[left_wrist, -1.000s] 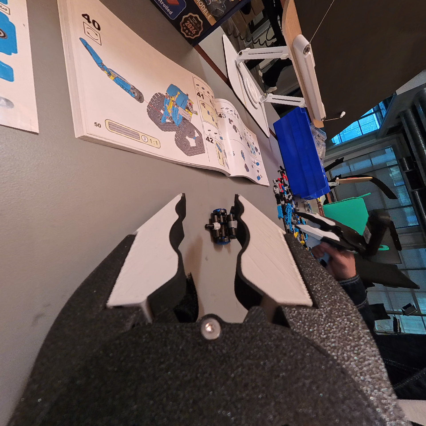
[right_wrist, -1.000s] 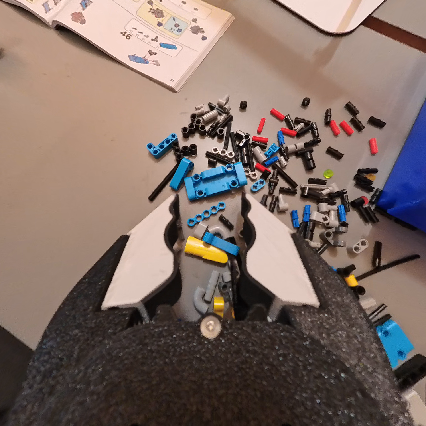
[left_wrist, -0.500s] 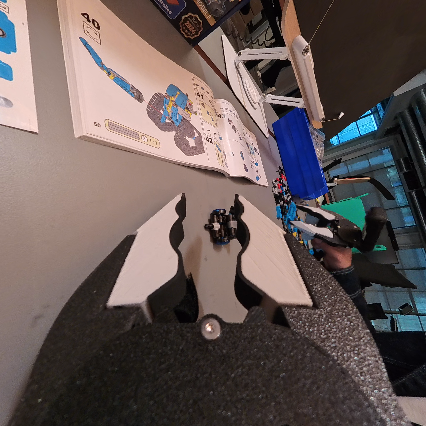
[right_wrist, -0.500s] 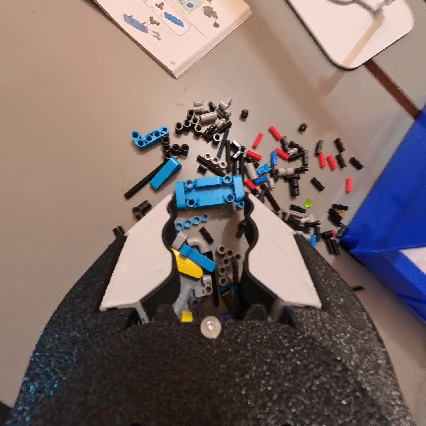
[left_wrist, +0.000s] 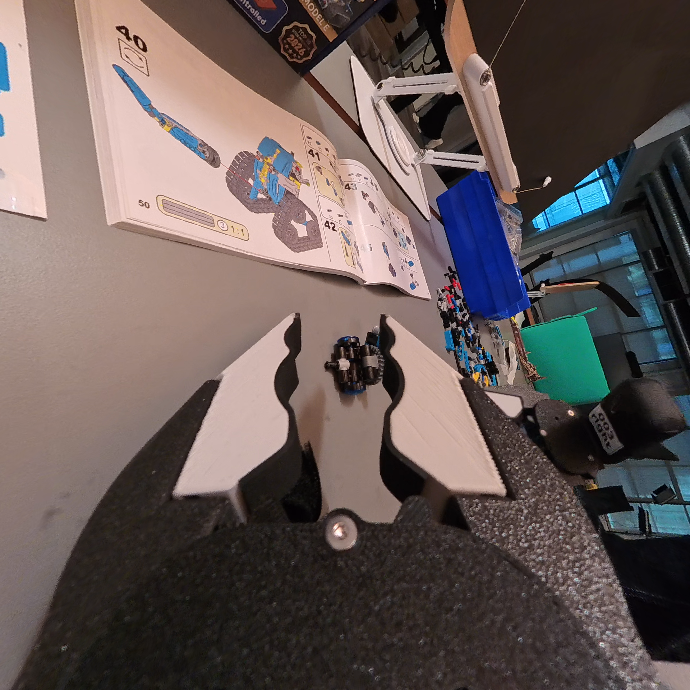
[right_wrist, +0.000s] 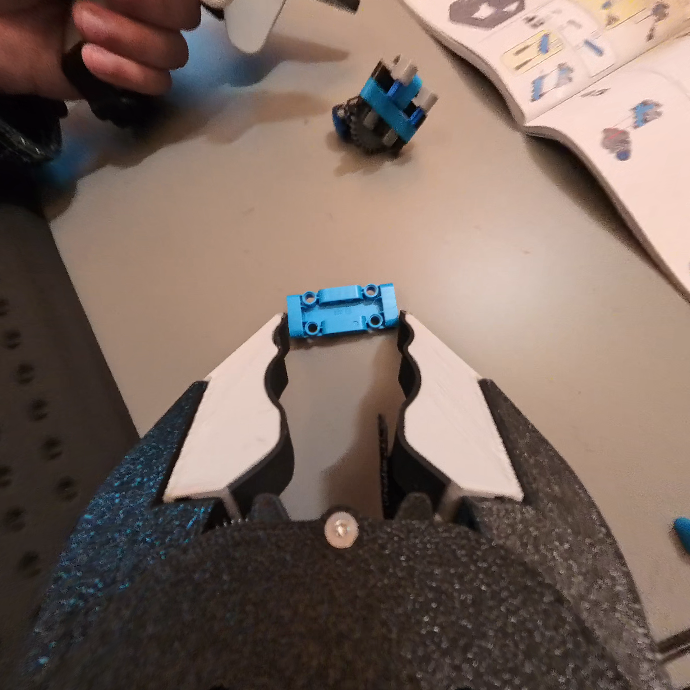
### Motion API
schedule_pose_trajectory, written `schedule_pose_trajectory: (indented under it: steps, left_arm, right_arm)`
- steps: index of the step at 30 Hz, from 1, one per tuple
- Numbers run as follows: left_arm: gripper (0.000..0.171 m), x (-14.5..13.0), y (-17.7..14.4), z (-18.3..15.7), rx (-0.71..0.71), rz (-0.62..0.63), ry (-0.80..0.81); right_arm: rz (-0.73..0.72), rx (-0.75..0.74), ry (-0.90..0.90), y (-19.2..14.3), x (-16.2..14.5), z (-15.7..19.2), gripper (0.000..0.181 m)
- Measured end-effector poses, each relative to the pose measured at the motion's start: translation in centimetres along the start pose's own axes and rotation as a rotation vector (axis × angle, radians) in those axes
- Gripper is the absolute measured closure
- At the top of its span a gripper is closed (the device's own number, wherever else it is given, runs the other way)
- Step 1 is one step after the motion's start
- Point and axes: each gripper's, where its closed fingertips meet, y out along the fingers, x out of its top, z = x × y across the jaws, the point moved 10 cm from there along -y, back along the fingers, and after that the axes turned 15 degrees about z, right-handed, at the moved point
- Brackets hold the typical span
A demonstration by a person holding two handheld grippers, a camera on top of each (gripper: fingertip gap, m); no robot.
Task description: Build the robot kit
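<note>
My left gripper (left_wrist: 340, 321) is open and low over the grey table. A small black, grey and blue brick assembly (left_wrist: 354, 364) lies between its fingertips, close against the right finger. My right gripper (right_wrist: 341, 317) is shut on a blue rectangular brick panel (right_wrist: 340, 311), gripped by its two ends at the fingertips and held above the table. The same assembly (right_wrist: 384, 108) lies ahead of it in the right wrist view. There the left gripper's white finger (right_wrist: 250, 26) and the hand (right_wrist: 123, 48) holding it show at the top left.
An open instruction booklet (left_wrist: 231, 168) lies beyond the assembly; it also shows in the right wrist view (right_wrist: 560, 74). A pile of loose small bricks (left_wrist: 463, 336), a blue bin (left_wrist: 481, 242) and a green box (left_wrist: 560, 358) are to the right. A white stand base (left_wrist: 392, 138) is behind. Tip to tip, the grippers are about 20 cm apart.
My right gripper closed on the blue panel, lifted it from the pile of loose bricks and swung left toward the small assembly. The left gripper has stayed still and open.
</note>
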Motion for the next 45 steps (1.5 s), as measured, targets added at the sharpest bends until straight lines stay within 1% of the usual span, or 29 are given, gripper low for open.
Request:
schedule_pose_trajectory:
  steps: [2,5,7,8,10,14,16,17,18,19,21,25,26,28,31,33,36,41,43,45]
  left_arm:
    - [0.129,-0.1,0.1,-0.2,-0.007,0.006,0.005]
    - [0.129,-0.1,0.3,-0.5,-0.008,0.018,0.022]
    - [0.129,-0.2,0.4,-0.6,-0.001,0.022,0.028]
    - [0.129,-0.2,0.3,-0.5,-0.002,0.021,0.026]
    - [0.129,-0.3,0.3,-0.5,-0.010,0.020,0.016]
    - [0.129,-0.4,0.4,-0.6,-0.020,0.022,0.014]
    - [0.129,-0.4,0.6,-0.8,-0.013,0.032,0.024]
    - [0.129,-0.4,0.8,-0.8,-0.011,0.035,0.028]
    - [0.130,-0.5,0.9,-0.9,-0.006,0.038,0.032]
    - [0.129,-0.5,0.9,-0.8,0.004,0.041,0.037]
    - [0.130,-0.6,1.0,-0.7,0.031,0.045,0.044]
    - [0.130,-0.6,0.8,-0.4,0.067,0.032,0.049]
    - [0.130,-0.5,0.7,-0.4,0.078,0.029,0.052]
    - [0.130,-0.4,0.6,-0.4,0.098,0.024,0.063]
    - [0.130,-0.5,0.6,-0.4,0.110,0.024,0.073]
    - [0.130,-0.5,0.6,-0.4,0.109,0.025,0.074]
    - [0.130,-0.5,0.6,-0.4,0.104,0.024,0.072]
    - [0.130,-0.5,0.6,-0.6,0.077,0.027,0.064]
    - [0.130,-0.5,0.7,-0.7,0.065,0.029,0.064]
    - [0.130,-0.5,0.7,-0.8,0.059,0.030,0.066]
  right_arm:
    - [0.006,-0.030,-0.016,0.2,-0.1,0.0,0.123]
    - [-0.022,0.002,0.018,0.0,-0.5,-0.2,0.120]
    - [-0.050,0.008,0.065,-1.4,-1.3,-0.4,0.113]
    - [-0.090,-0.003,0.092,-2.7,-2.2,-0.7,0.115]
    - [-0.143,-0.068,0.173,-5.9,-5.3,-2.1,0.120]
    - [-0.156,-0.295,0.394,-12.4,-14.8,-5.7,0.129]
    - [-0.152,-0.335,0.517,-14.4,-18.9,-6.9,0.130]
    - [-0.164,-0.331,0.570,-14.9,-20.1,-7.3,0.130]
    - [-0.187,-0.327,0.603,-15.2,-20.6,-7.6,0.131]
    - [-0.211,-0.318,0.608,-15.3,-20.4,-7.9,0.132]
    - [-0.226,-0.304,0.580,-15.0,-19.1,-8.4,0.133]
    - [-0.225,-0.221,0.508,-13.0,-14.7,-10.3,0.138]
    - [-0.213,-0.215,0.488,-12.3,-13.4,-11.1,0.140]
    - [-0.155,-0.186,0.447,-10.8,-11.1,-12.5,0.137]
    - [-0.051,-0.216,0.355,-8.7,-9.0,-13.6,0.143]
    - [-0.010,-0.214,0.331,-8.0,-8.5,-13.9,0.151]
    - [0.016,-0.209,0.337,-7.7,-8.3,-14.2,0.157]
    - [0.045,-0.210,0.334,-7.5,-8.8,-14.1,0.159]
    - [0.041,-0.211,0.329,-7.4,-8.8,-14.0,0.174]
    - [0.044,-0.223,0.333,-7.4,-8.8,-14.0,0.174]
